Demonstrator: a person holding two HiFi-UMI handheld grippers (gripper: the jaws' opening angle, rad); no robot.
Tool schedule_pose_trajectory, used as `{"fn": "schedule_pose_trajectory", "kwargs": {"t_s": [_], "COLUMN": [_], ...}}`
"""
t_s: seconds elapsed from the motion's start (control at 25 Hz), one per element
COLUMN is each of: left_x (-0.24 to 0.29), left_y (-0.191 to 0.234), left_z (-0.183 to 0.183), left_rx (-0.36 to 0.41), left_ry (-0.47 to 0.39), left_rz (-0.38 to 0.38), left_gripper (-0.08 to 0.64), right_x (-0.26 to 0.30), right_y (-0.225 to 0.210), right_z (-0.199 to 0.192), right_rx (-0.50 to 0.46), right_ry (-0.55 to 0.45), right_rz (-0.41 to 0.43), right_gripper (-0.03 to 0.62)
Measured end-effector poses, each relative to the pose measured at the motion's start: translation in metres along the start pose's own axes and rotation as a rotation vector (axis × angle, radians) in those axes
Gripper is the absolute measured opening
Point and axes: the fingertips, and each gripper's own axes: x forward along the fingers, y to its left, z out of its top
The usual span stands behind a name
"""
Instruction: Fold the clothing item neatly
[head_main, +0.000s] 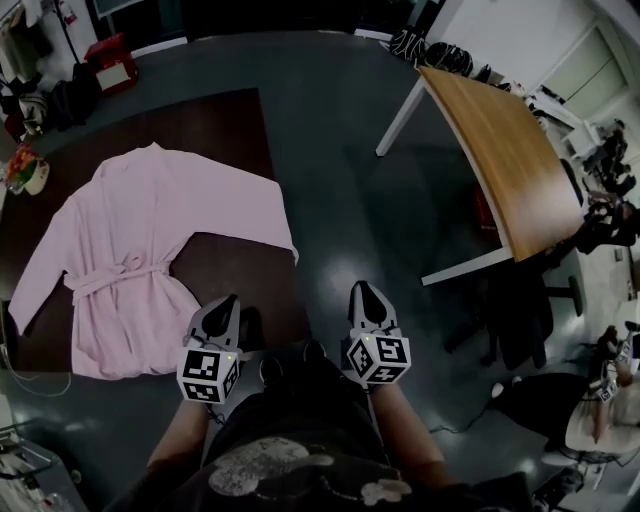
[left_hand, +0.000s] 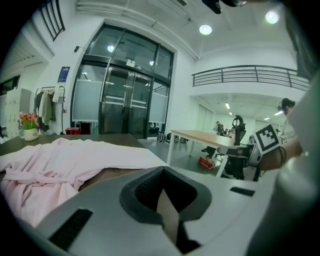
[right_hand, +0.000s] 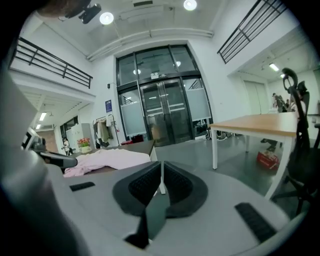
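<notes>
Wooden table (head_main: 505, 150) at rt, flowerpot (head_main: 28, 172) far left (glass doors (right_hand: 165, 112) beyond)

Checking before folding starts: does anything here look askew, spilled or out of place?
Nothing stands out. The pink robe lies spread flat on the dark table with its belt tied. One sleeve tip reaches the table's edge.

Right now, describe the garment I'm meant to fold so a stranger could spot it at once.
In the head view, look left of the light wooden table to the dark brown table. Spread flat on it lies a robe, sleeves out, belt tied at the waist. It is the only pale pink thing there.
</notes>
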Motion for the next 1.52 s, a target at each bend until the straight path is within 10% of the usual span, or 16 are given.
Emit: {"fn": "schedule_pose_trajectory", "kwargs": {"t_s": [1.12, 1.52], "left_x": [0.072, 0.071], "left_y": [0.03, 0.035], "left_z": [-0.026, -0.027], "left_rx": [-0.067, -0.098], "left_ry": [0.216, 0.219], "left_rz": [0.288, 0.339], "left_gripper": [0.008, 0.008], "right_x": [0.161, 0.167], "right_y": [0.068, 0.052], "right_z": [-0.175, -0.168], "right_rx": [-0.104, -0.132], "right_ry": [0.405, 0.401], "right_rz": [0.618, 0.539], "right_gripper": [0.115, 0.02]}}
